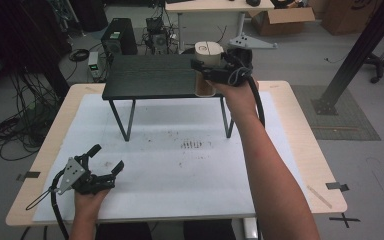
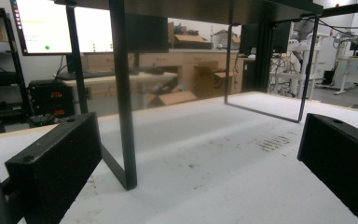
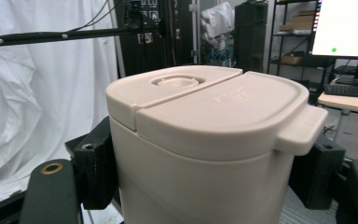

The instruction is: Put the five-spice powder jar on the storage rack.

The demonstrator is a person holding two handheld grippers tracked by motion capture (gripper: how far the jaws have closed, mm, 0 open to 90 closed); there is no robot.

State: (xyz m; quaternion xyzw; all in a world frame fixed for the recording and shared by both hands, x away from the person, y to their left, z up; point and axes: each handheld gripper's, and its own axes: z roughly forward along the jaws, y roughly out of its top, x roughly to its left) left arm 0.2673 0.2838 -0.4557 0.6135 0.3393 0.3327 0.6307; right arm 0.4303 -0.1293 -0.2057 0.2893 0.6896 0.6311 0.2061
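Right claw (image 1: 211,70) clamped round beige canister (image 3: 205,140); black shelf (image 1: 150,77) on white-topped table (image 1: 190,175)

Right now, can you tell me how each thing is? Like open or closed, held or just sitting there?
Beige plastic container with two-part lid: lid closed, upright, gripped between the right gripper's jaws at the small black shelf's right end.
Right gripper: shut on the container.
Left gripper: open, holding nothing, low over the white tabletop sheet.
Small black shelf on thin metal legs: standing upright on the table.
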